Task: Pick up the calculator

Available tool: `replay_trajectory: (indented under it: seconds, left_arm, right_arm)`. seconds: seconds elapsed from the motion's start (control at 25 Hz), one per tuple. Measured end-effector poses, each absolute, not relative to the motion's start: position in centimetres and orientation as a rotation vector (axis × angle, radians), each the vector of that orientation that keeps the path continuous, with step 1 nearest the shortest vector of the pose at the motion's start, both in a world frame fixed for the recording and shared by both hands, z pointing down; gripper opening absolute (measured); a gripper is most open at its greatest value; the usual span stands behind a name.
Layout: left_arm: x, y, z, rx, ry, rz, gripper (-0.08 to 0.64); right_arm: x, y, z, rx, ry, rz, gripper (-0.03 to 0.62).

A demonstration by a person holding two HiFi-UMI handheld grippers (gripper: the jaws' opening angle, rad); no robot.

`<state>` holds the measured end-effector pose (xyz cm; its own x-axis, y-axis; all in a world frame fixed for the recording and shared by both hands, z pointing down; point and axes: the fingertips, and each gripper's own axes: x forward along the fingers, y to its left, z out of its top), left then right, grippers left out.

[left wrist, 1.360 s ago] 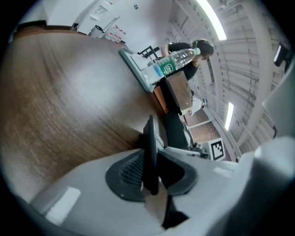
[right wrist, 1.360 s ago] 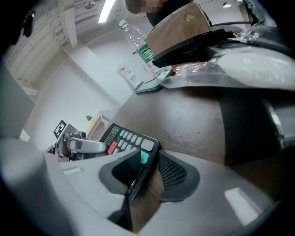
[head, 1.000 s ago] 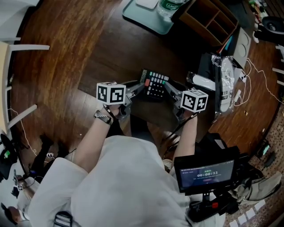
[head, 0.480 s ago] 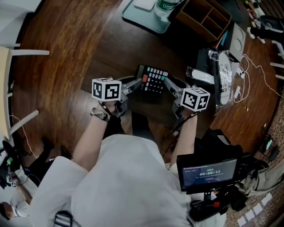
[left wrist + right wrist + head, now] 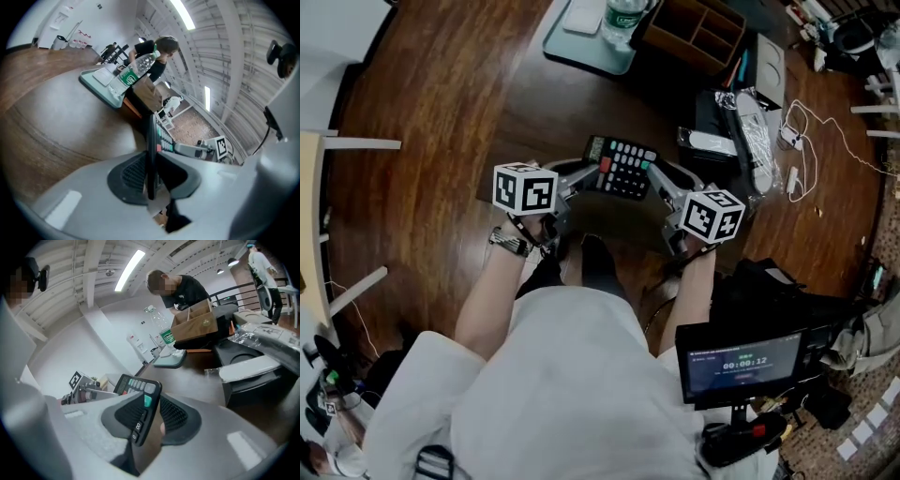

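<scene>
Calculator (image 5: 622, 167) pinched at both ends, held up over desk (image 5: 441, 112) | left tool (image 5: 584, 178): clamped on its left edge, body edge-on between jaws | right tool (image 5: 661, 180): jaws just closing in, now gripping its keyed right end | teal tray (image 5: 586, 54) with water bottle (image 5: 623, 14) at desk's far side

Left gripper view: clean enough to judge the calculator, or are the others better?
Left gripper view: strong fisheye bend, calculator edge-on and soft, ceiling lights glaring. Right gripper view: same bend, keys sharper. Head view: dim, keypad distinct.
</scene>
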<state>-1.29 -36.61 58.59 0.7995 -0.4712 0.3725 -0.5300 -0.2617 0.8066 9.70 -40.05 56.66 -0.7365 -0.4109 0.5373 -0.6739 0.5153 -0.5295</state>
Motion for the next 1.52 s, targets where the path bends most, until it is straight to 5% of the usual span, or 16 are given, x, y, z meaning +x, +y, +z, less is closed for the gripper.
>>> replay_trajectory:
  seconds: [0.68,1.52]
  left_arm:
    - [0.9,-32.0,49.4,2.243,-0.541,0.133,0.076]
    - [1.0,-27.6,35.9,2.695,-0.468,0.033,0.075]
  right_arm:
    - [12.2,-32.2,46.0,1.359,-2.517,0.877,0.109]
    - [11.7,-25.7,30.6,1.571,-2.743,0.242,0.109]
